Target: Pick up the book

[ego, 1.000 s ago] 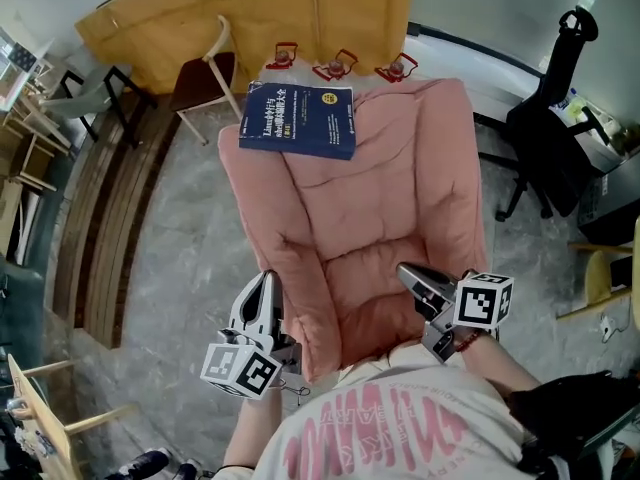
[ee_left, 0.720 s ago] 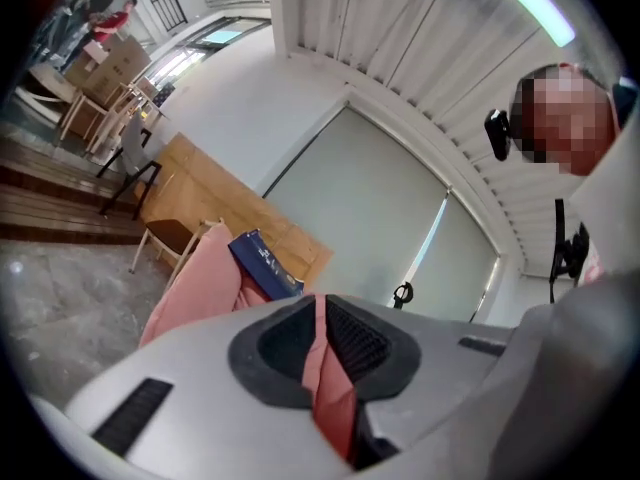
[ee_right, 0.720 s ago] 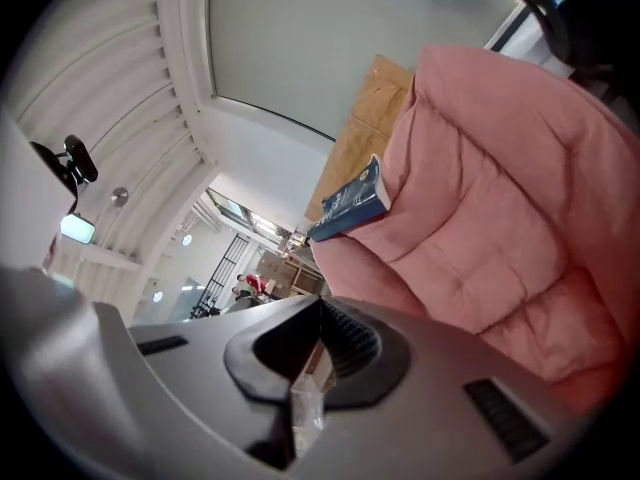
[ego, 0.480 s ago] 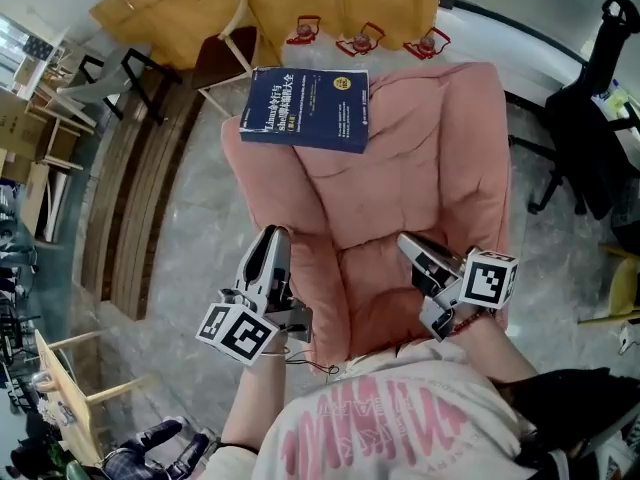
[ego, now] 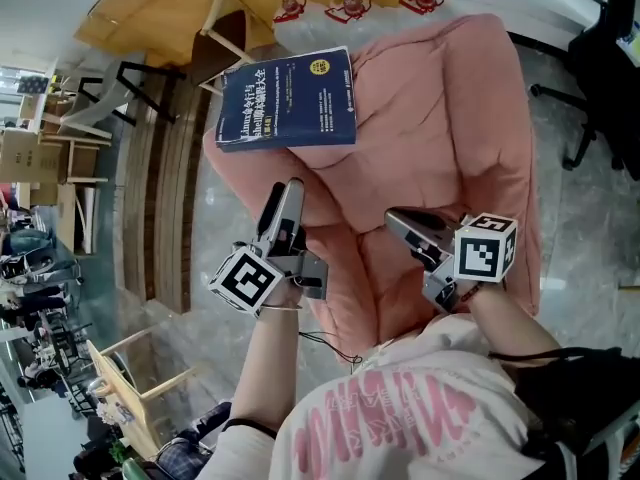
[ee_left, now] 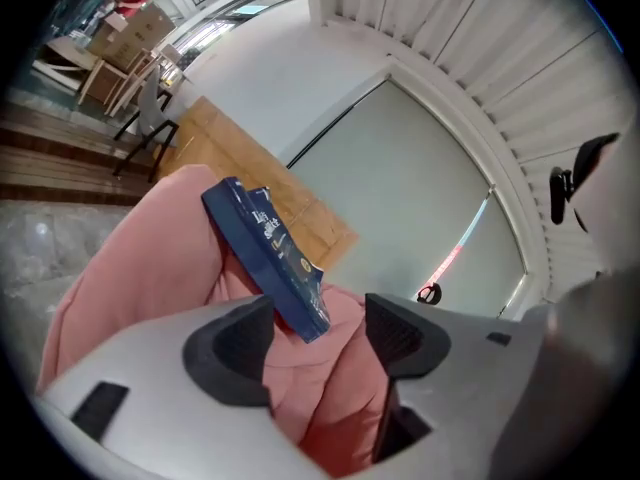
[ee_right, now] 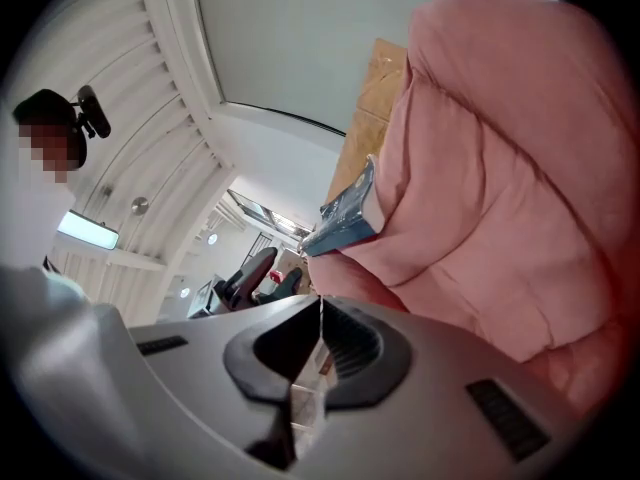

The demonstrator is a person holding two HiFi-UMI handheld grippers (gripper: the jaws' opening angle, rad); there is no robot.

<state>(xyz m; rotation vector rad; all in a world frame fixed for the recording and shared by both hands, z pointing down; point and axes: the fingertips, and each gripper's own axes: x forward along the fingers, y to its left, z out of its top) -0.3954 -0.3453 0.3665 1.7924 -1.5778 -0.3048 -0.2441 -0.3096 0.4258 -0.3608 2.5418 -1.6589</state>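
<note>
A blue book (ego: 288, 100) lies flat on the far end of a pink padded seat (ego: 450, 118), with one corner past the seat's left edge. My left gripper (ego: 292, 186) is at the seat's left side, pointing at the book and a short way from it. Its jaws are opening with nothing pressed between them; in the left gripper view the book (ee_left: 265, 253) shows edge-on just ahead of the left gripper (ee_left: 318, 333). My right gripper (ego: 396, 217) hovers over the seat's middle, shut and empty. In the right gripper view the right gripper (ee_right: 320, 313) points along the cushion toward the book (ee_right: 345, 218).
Beyond the seat stand a yellow wooden table (ego: 160, 13) and a chair (ego: 222, 40). Three red-framed objects (ego: 352, 0) line the far edge. A black office chair (ego: 610, 58) is at the right. Grey floor and a wooden strip (ego: 160, 188) lie to the left.
My left gripper has moved forward along the seat's left side toward the book, and its jaws have opened. The right gripper has moved forward a little and stays shut.
</note>
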